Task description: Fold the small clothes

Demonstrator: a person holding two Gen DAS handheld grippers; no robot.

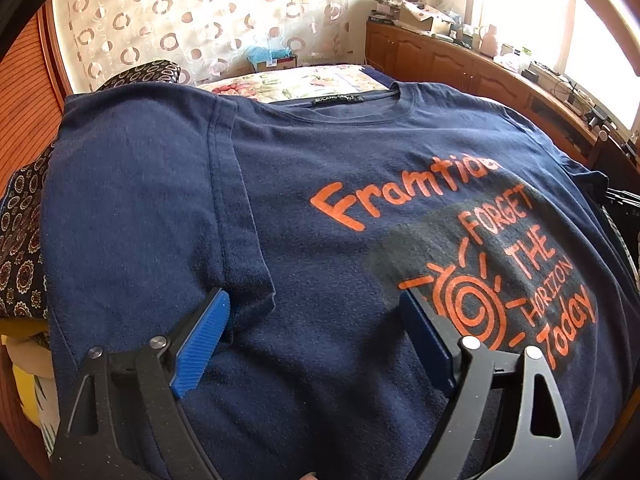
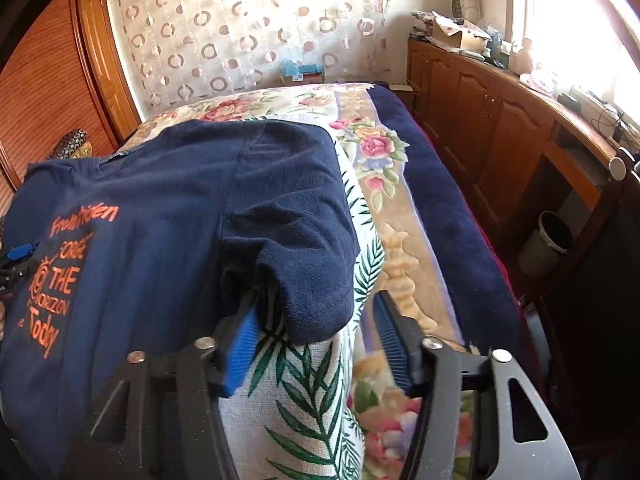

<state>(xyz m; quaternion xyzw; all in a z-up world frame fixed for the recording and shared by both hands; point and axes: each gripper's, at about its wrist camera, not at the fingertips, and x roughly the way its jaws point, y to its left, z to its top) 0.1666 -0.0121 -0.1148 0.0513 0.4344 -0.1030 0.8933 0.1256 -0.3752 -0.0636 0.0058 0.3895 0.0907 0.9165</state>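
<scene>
So far you have little folding done: the navy T-shirt [image 1: 320,208] lies front-up and spread flat, print showing, with both sleeves still out, so the sleeve folds and the body folds remain, as I judge it.

Nearest to you, your left gripper [image 1: 316,320] hovers over the shirt with its ribbed blue pads [image 1: 200,344] spread wide and nothing between them; the left sleeve seam sits just beyond at 11 o'clock. Your right gripper [image 2: 316,332] is likewise wide apart, holding nothing, with the right sleeve [image 2: 304,264] hanging into the gap from 12 o'clock; whether a pad touches it, I cannot tell.

Under that sleeve you have a pale leaf-print cloth [image 2: 304,400], coarse and woven in look. The shirt itself reads as soft matte cotton knit, lightly fuzzy, with double-stitched hems and a rubbery orange print [image 1: 480,264] at 2 o'clock of your left gripper.

Farther out, the ribbed round collar [image 1: 360,114] points to 12 o'clock, and beyond it stretches the plush floral blanket [image 2: 384,160] with its dark blue border.
</scene>
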